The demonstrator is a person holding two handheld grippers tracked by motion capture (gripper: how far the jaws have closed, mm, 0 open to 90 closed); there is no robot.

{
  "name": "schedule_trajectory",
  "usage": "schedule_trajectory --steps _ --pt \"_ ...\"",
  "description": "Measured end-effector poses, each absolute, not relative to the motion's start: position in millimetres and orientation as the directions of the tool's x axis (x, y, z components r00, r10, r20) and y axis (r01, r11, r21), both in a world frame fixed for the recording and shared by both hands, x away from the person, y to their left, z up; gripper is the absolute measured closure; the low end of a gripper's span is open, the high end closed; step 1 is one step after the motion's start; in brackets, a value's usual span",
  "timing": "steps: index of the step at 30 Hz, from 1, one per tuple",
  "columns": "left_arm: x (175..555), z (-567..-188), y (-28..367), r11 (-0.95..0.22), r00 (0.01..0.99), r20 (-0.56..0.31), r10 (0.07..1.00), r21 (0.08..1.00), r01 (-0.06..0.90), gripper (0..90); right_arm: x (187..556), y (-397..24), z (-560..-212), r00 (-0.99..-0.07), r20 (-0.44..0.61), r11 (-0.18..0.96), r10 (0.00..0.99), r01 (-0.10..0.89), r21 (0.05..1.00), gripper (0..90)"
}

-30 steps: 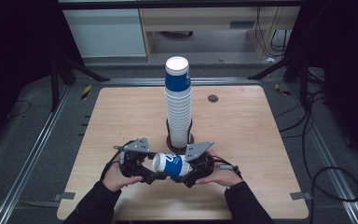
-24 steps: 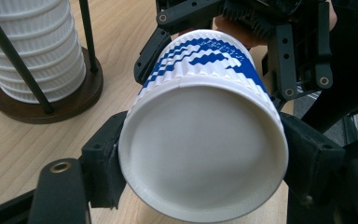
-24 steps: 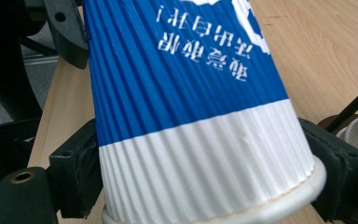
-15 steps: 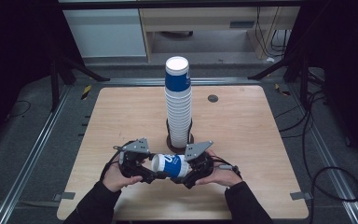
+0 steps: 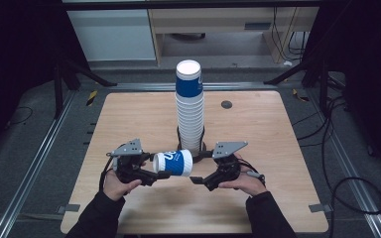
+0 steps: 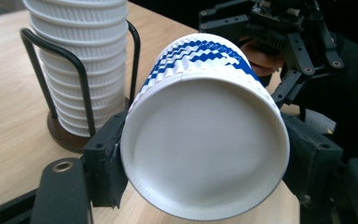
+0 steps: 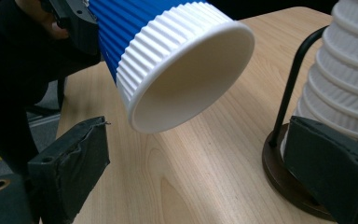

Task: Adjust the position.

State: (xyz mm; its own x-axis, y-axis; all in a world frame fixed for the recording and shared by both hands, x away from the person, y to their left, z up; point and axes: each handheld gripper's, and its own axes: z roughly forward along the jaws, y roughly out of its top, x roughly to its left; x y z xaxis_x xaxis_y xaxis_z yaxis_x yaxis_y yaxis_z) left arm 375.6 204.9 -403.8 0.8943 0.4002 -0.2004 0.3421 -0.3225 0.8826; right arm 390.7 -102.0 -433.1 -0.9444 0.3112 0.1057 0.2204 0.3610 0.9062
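left gripper (image 5: 151,174): clamped on blue-and-white ribbed paper cup (image 5: 172,163), sideways just before tall white cup stack (image 5: 189,111) for hand-off | right gripper (image 5: 198,181): jaws just opened wide, clear of cup rim

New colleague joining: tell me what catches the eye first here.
A tall stack of cups towers in its wire holder at the table's middle. In front of it, the left tool grips a single blue-and-white cup sideways, while the right tool, jaws just opened, stands clear of its rim.
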Motion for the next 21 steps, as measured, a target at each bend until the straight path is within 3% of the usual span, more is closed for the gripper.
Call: schedule_trajectory --steps 21 --pt "371.7 -412.7 196.6 -0.227 0.909 -0.23 0.347 0.92 0.319 26.5 392.0 -103.5 -435.0 -0.94 0.156 0.319 0.302 0.254 0.913 6.6"
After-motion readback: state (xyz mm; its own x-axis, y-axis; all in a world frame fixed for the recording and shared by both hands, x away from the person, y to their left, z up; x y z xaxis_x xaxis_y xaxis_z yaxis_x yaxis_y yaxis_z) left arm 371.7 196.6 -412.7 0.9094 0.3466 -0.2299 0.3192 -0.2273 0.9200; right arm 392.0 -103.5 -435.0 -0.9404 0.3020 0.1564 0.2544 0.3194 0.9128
